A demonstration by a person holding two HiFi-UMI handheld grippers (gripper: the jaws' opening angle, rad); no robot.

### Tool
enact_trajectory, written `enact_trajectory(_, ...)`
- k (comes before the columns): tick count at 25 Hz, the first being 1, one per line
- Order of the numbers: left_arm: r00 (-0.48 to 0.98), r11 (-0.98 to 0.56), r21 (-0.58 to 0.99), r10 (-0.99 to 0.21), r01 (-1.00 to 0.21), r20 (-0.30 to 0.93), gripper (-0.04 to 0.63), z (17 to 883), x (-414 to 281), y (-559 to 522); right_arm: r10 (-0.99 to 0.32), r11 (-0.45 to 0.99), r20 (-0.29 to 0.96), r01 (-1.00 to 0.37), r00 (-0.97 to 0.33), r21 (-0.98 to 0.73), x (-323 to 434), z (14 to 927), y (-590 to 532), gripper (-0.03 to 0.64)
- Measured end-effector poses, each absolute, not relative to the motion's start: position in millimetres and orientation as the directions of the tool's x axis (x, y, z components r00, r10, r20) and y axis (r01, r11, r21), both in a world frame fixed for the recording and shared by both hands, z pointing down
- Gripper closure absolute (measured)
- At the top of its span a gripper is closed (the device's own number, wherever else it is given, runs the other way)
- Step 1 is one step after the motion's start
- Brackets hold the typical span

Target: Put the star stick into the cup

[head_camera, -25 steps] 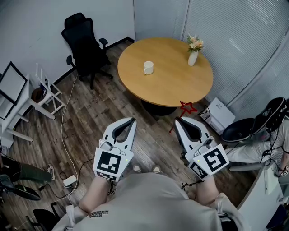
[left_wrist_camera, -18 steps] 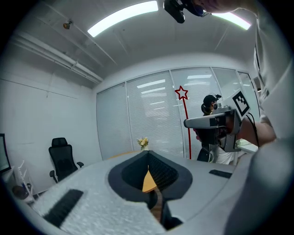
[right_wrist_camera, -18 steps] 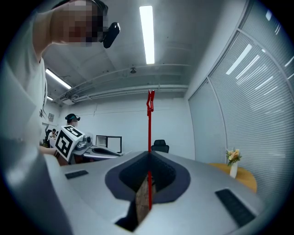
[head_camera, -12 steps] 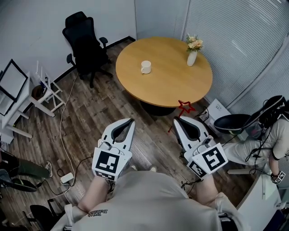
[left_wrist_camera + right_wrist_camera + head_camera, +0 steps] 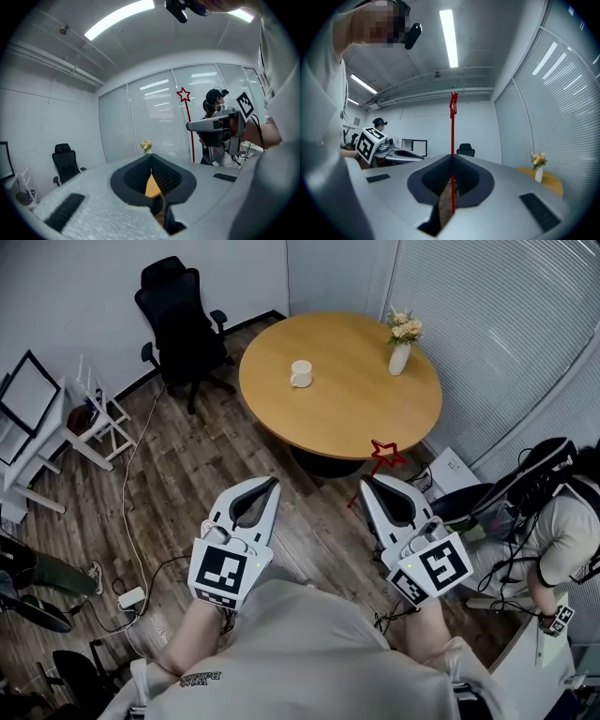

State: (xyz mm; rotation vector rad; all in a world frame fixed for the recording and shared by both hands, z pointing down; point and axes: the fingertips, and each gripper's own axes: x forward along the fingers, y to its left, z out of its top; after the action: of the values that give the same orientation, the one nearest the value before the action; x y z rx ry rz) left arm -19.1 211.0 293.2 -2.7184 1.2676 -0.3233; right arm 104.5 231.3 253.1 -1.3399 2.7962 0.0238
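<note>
1. Centrally, desk (image 5: 349,404): round, wooden, on a plank floor (image 5: 187,484), ahead of both grippers.
2. Cup (image 5: 301,374): white, upright on the desk's left half, well apart from both grippers.
3. Vase (image 5: 401,356): white, with flowers, upright near the desk's far right edge, well apart from the cup.
4. Chair (image 5: 183,320): black office type, on the floor to the left of the desk by the wall.
5. Rack (image 5: 94,423): white, at the far left of the floor.
6. Box (image 5: 454,471): white, on the floor just right of the desk.
7. Person (image 5: 561,532): seated at the right edge of the head view, clear of the desk.
8. Left gripper (image 5: 271,483): jaws pressed together with nothing between them, held over the floor short of the desk.
9. Right gripper (image 5: 367,487): jaws clamped on the star stick (image 5: 385,455), which runs up from the fingertips.
10. Star stick: red and thin, with an outline star at its top. In the head view the star sits at the desk's near edge. It is outside the cup and well apart from it, with bare desk top between.
</note>
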Motion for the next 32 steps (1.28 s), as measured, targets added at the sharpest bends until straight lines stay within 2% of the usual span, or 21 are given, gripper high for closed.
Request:
enact_trajectory(14, 0.593, -0.610, -0.225, -0.792, -0.760, 0.145, 0.574, 306.7, -19.5, 200.8, -0.755, 0.654, -0.081, -0.756, -0.651, -0.021, 102.8, 266.2, 217.7, 0.586)
enact_trajectory(32, 0.584, -0.611, -0.200, -0.791, -0.766, 0.182, 0.574, 337.0, -41.6, 122.6, -0.763, 0.646, -0.008, -0.762, -0.646, -0.050, 86.4, 304.7, 135.2, 0.586)
